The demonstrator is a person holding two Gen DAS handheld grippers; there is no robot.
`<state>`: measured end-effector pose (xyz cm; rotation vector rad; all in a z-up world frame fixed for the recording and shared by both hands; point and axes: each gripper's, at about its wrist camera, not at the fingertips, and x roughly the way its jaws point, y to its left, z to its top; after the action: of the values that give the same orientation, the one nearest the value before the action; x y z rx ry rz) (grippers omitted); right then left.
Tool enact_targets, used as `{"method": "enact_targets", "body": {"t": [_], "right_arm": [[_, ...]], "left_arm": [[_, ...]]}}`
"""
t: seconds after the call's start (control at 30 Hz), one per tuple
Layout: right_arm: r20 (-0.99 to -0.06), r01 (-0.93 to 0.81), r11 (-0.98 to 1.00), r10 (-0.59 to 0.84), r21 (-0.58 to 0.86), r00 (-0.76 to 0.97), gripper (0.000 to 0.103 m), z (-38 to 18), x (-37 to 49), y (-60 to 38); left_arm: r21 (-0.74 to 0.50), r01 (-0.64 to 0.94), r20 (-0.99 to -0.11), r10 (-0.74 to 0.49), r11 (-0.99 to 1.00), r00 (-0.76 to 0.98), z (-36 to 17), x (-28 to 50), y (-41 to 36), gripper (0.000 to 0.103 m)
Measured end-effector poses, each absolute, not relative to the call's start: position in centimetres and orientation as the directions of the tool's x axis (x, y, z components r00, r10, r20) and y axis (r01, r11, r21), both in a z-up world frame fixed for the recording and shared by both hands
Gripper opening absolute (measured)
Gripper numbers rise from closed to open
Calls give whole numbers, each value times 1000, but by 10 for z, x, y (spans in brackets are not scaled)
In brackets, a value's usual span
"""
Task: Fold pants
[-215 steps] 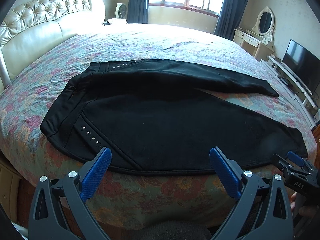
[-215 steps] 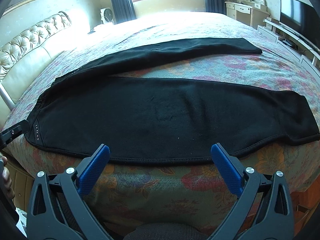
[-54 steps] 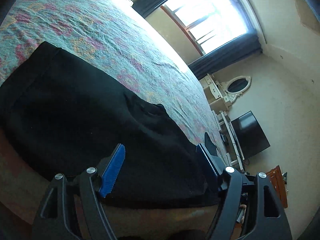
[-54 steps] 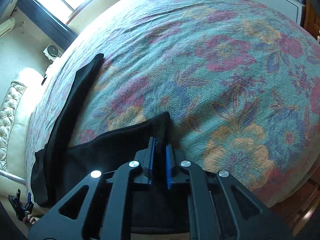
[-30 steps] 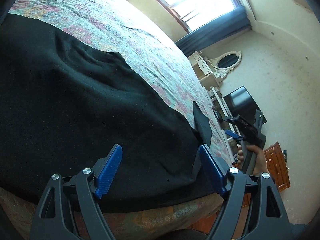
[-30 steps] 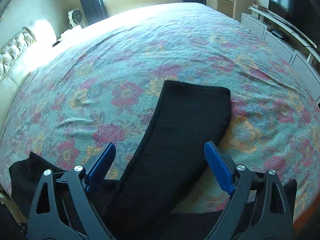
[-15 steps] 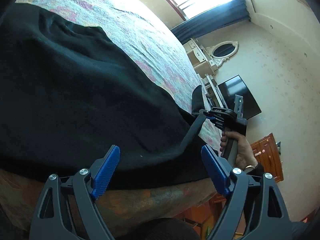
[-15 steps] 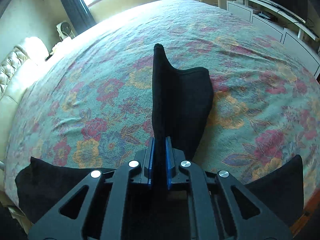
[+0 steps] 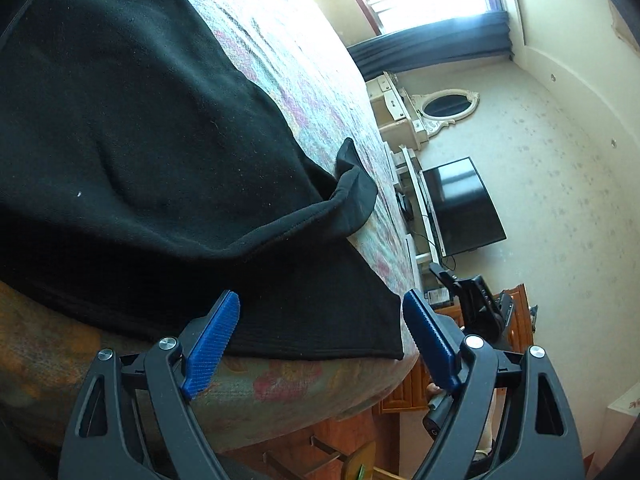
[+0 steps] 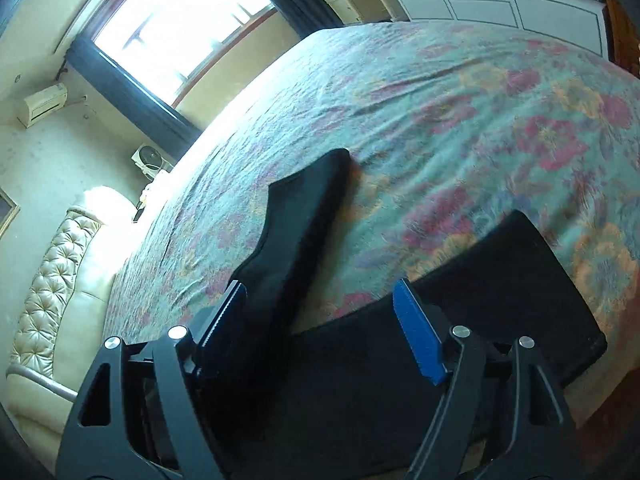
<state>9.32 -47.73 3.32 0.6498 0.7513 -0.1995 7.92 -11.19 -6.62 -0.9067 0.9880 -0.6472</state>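
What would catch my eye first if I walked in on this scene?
Black pants sprawl across a flowery bedspread, one leg's end bunched on top of the other near the bed's edge. In the foreground of each view, an open gripper with blue pads, left gripper and right gripper, hovers over the cloth.

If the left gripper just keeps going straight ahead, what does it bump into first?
Probably the black pants. The open left gripper points at their hem edge on the flowery bedspread, though depth is hard to judge.
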Motion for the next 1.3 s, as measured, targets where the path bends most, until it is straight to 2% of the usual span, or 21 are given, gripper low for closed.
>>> {"method": "enact_targets", "body": {"t": [0.03,0.13,0.3,0.37,0.47,0.53,0.67,0.8,1.0,1.13,1.3], "right_arm": [[-720,378,825,49,419,692,89,38,118,-468],[-810,349,912,-31,218,585,90,40,200,-430],[-907,331,934,-250,-133,340,89,-22,295,-397],[-932,327,931,-253,-161,261,85,-48,301,-400],[-931,344,935,-195,-83,307,47,-50,286,-413],[-923,333,943,-147,-22,355,9,-39,274,-420],[-869,371,918,-66,139,490,7,-12,233,-442],[-767,406,849,-2,338,642,7,8,165,-469],[-649,452,687,37,569,760,7,-8,58,-509],[-626,473,590,72,654,776,6,-33,19,-525],[-602,462,539,107,704,792,6,-43,15,-528]], "left_arm": [[-878,41,-416,-802,477,428,-69,81,-112,82],[-883,4,-419,-792,469,443,-78,80,-113,83],[-879,12,-417,-780,477,466,-79,74,-113,85],[-883,11,-412,-786,470,461,-79,75,-112,86],[-888,5,-409,-797,459,445,-81,77,-109,86],[-891,-3,-408,-800,453,439,-81,79,-110,86],[-896,-35,-407,-788,443,462,-81,78,-108,87],[-910,-83,-393,-778,407,490,-81,75,-101,87],[-910,-83,-387,-764,405,516,-80,67,-101,87],[-903,-81,-401,-757,423,516,-78,66,-105,87],[-888,-112,-433,-730,446,529,-79,70,-111,87]]}}
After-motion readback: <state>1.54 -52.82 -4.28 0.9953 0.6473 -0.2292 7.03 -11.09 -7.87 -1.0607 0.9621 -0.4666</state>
